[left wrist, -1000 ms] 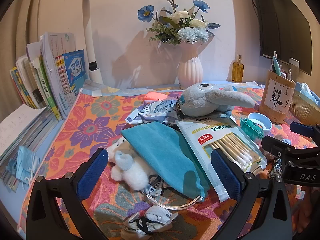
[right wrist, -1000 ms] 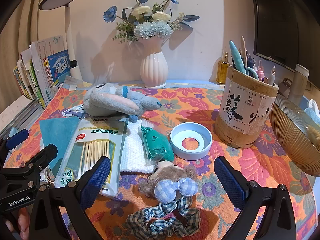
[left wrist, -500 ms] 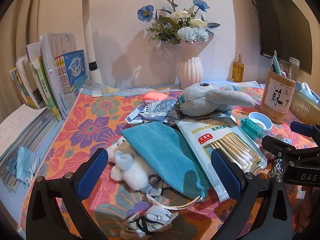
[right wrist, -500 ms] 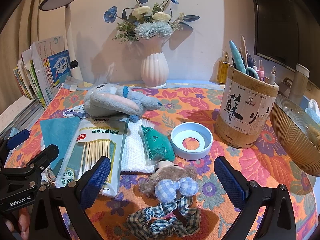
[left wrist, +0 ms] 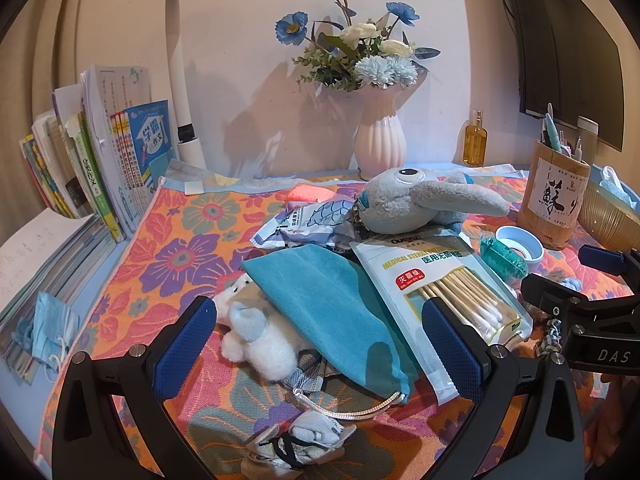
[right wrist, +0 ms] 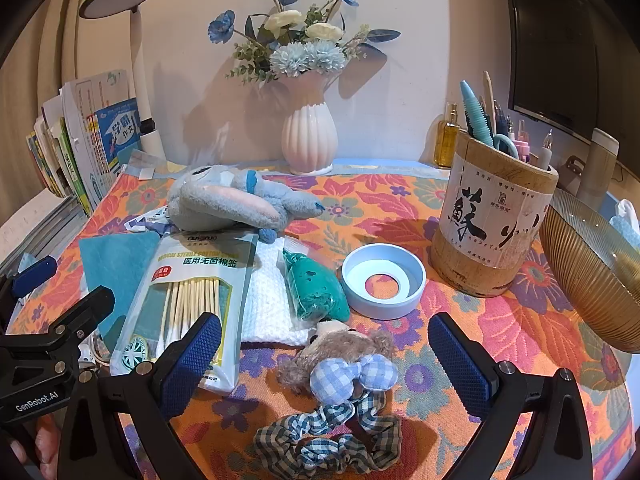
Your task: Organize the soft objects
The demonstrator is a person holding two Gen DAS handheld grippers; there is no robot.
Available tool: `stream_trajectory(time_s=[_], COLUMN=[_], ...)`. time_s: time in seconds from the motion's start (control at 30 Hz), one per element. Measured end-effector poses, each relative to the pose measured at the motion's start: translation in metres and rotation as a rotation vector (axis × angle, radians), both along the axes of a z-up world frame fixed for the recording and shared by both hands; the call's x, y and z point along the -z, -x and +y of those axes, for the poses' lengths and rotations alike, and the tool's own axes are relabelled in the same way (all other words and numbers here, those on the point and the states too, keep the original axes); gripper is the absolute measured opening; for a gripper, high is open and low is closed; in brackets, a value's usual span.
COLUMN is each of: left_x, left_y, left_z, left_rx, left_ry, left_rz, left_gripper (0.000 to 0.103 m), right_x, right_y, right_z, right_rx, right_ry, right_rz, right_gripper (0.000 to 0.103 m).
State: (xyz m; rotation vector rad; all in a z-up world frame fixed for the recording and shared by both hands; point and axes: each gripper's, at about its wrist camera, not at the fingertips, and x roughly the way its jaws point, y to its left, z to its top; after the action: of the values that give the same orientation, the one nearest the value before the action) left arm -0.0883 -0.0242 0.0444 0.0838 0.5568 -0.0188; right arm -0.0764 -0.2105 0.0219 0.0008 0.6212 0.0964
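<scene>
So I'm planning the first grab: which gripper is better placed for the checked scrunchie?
Right. The right gripper is open with the checked scrunchie just below its fingers; the left gripper faces the teal pouch.

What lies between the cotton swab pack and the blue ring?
In the right wrist view, a white knitted cloth and a bagged green item lie between the cotton swab pack and blue ring.

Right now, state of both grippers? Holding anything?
Left gripper: open, holding nothing, above the teal pouch and white plush.
Right gripper: open, holding nothing, above the brown plush with gingham bow.
</scene>
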Motion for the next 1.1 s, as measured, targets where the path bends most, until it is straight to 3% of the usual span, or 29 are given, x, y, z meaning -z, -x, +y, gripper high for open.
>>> stream_trajectory(time_s=[1.1], left_x=[0.0004], left_y=[0.0010], left_z=[-0.0008], left_rx=[0.000], left_ry=[-0.001], left_rz=[-0.002], left_gripper=[0.102], right_x=[0.0019], right_y=[-0.0001], right_z=[0.0019], right_rx=[-0.003], right_ry=[0.003], right_rz=[0.005], right_gripper=[0.103])
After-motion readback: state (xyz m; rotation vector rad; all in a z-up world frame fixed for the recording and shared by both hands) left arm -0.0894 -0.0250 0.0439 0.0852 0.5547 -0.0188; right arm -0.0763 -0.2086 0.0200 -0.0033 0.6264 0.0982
